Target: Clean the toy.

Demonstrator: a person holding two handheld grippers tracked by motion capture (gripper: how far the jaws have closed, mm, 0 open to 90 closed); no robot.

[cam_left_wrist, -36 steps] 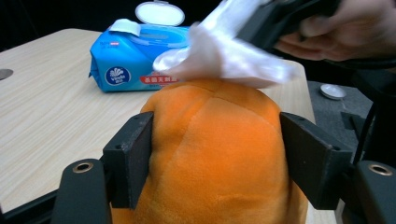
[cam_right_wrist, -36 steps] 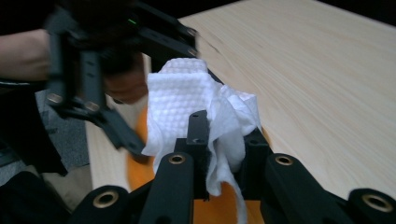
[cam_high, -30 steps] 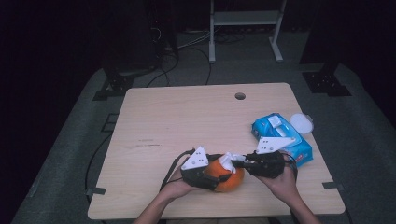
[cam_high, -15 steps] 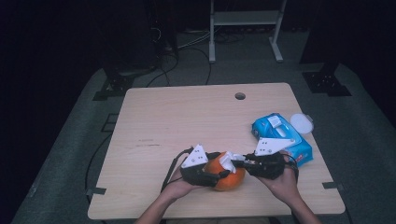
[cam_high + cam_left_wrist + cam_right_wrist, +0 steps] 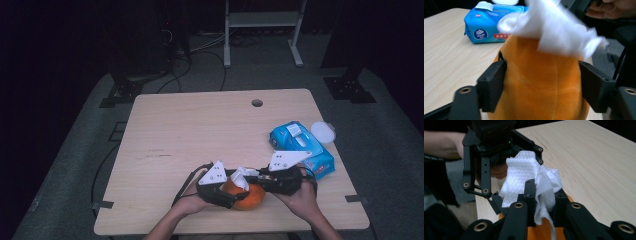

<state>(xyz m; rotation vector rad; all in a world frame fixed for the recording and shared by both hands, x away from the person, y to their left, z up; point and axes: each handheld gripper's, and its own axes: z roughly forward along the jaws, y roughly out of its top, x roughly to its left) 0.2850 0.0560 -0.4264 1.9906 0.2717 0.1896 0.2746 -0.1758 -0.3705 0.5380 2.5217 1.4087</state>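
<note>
Dark room behind, with a white metal stand [image 5: 262,30] and cables on grey floor beyond the pale wooden table [image 5: 200,135]. On the right part of the tabletop, a blue pack of wet wipes [image 5: 302,148], flap lifted, white wipes visible at the opening only as a pale patch; a round white lid [image 5: 323,132] just beside its far corner. Wide bare wood across the left and far halves, a small round hole [image 5: 257,103] near the far edge.

Close to the near edge, an orange plush toy [image 5: 246,194], sitting on the table between both hands. Left gripper [image 5: 231,196] reaching in from the left, jaws pressed against the toy's two sides, gripping it; in the left gripper view the black pads [image 5: 492,85] sunk slightly into the orange fabric, the jaws just now opened a little, toy still between them. Right gripper [image 5: 249,176] coming in from the right, level and pointing toward the left one, jaws nearly together and pinching a crumpled white wipe [image 5: 531,177], held right at the top of the toy. Both forearms entering from the bottom, hands wrapped around the gripper bodies.
</note>
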